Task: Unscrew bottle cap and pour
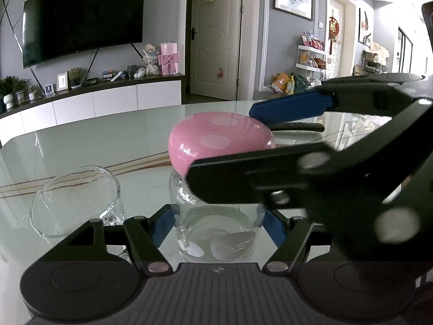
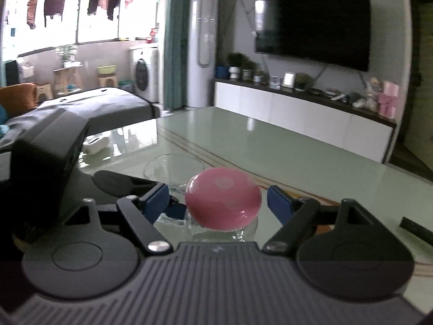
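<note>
both tongs (image 1: 216,227) (image 2: 217,200) are matte black, with blue ribbed pads, silver pivot screws and ridged grey bases.

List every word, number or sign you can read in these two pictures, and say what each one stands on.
"福": on the red hanging ornament on the far door.
"LICK": part of a pale word on the grey oval label of the clear bottle; its other letters and the line beneath are too blurred to read.
Print on the packets on the shelf: too small to read.
Right wrist view: nothing legible.
</note>
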The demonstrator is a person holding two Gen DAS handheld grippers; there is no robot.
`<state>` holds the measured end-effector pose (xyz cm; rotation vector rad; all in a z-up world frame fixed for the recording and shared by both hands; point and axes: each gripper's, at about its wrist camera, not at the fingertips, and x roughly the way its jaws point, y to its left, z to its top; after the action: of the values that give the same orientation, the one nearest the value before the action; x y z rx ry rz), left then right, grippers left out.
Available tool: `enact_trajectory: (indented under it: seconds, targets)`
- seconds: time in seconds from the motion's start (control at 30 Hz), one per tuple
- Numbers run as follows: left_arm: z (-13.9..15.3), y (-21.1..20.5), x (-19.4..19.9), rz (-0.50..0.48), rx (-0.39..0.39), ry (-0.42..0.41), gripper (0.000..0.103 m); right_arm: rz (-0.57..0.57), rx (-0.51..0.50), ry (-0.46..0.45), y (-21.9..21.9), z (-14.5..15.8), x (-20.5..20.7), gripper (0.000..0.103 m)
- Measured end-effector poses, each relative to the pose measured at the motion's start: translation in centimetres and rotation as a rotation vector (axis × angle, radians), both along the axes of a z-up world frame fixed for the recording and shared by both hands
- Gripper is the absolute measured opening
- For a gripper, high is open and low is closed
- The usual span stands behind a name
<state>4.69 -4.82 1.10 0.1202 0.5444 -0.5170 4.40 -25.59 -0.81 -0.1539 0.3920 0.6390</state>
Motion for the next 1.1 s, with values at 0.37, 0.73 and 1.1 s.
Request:
enact_trajectory:
  seconds: [0.37,0.73,1.1]
  targets:
    - [0.0,0.0,-0.1,0.0,0.0,0.0,0.074,-0.07,0.014,0.023,0.6,-0.6,0.4,0.068]
    - [0.0,0.1,-0.3,0.0,0.004,-0.003,0.074,0.011,0.027,0.034,-0.5,-0.4,1.3,0.065]
    - [0.0,0.3,-0.2,-0.001,0.003,-0.003,0.074,0.152,0.054,0.046,-2.3,0.5,2.2,0.065]
